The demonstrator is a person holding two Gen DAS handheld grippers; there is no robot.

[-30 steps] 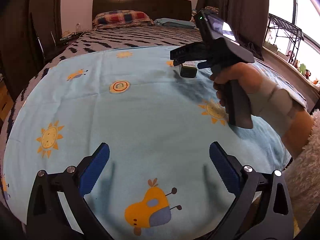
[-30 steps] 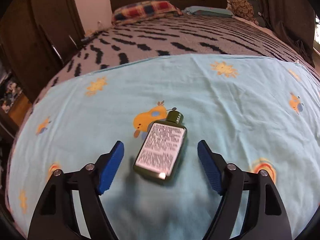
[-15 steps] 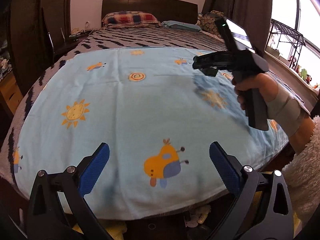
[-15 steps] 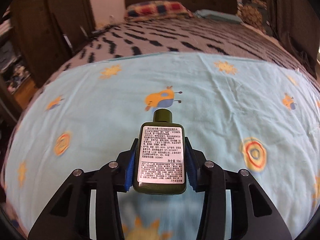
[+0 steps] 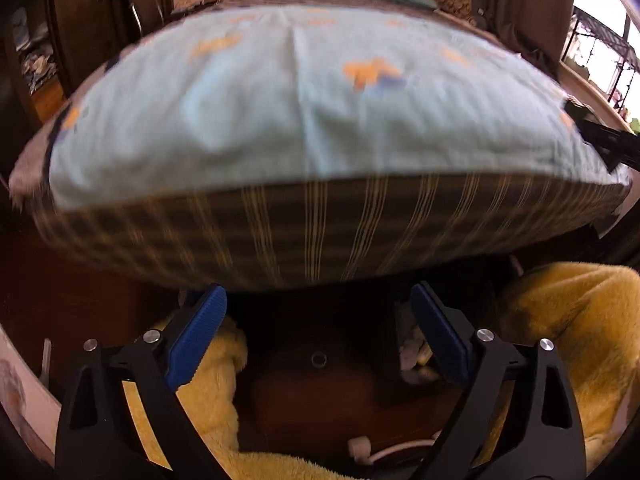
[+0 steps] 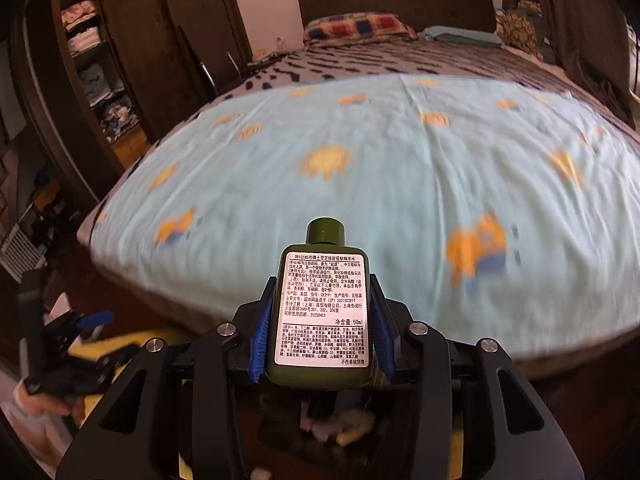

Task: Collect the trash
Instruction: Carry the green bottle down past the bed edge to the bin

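Observation:
My right gripper [image 6: 322,332] is shut on a small dark green bottle [image 6: 323,312] with a white printed label, held upright off the bed beyond its foot edge. Below it some pale scraps [image 6: 344,428] show in a dark space; what holds them I cannot tell. My left gripper [image 5: 318,340] is open and empty, low in front of the foot of the bed, over a dark wooden floor [image 5: 320,396]. It also shows at the lower left of the right wrist view [image 6: 80,344]. A bit of the right gripper shows at the right edge of the left wrist view [image 5: 612,144].
The bed [image 6: 360,168] has a light blue sheet with sun and bird prints, and a striped mattress side [image 5: 320,232]. Yellow fluffy fabric [image 5: 580,320] lies on the floor on both sides. A white cable [image 5: 384,452] lies low. A dark wardrobe [image 6: 100,60] stands left.
Both grippers have pulled back from the bed and dropped below its foot edge. The right gripper closed on the bottle and lifted it off the sheet. The left stayed open.

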